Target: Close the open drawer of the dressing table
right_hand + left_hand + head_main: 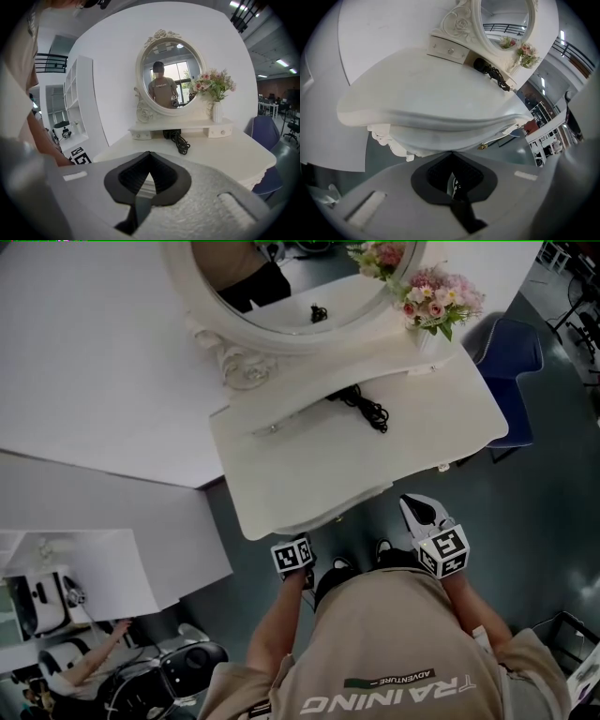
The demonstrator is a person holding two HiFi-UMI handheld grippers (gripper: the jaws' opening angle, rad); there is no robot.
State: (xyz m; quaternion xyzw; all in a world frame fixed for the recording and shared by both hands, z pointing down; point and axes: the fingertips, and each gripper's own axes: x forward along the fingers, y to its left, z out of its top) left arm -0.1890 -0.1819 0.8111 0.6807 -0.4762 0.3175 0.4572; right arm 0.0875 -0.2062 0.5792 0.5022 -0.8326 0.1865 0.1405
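"Two items to confirm: jaw state and drawer position."

"Left gripper: jaws clenched tip to tip, nothing between them. Right gripper: same condition, pressed together and empty."

"Location of the drawer?"

"I read the drawer as the curved white panel directly under the front edge of the dressing table, at the centre of that edge. How far it stands out I cannot tell; in the head view it shows only as a narrow band below the edge."

"Axis?"

"Its long axis runs left to right across my front, parallel to the table's front edge. I judge the closing push must run square to that axis, away from the body and toward the mirror."

"Which gripper is nearer?"

"The left. It sits below tabletop height, just in front of the panel, which lies ahead of and slightly above its tips. The right gripper is off to the right, looking across the tabletop, well above the panel."

"Hazards?"

"A small brass knob sits to the right of the panel. I judge that an off-centre push could skew the drawer."
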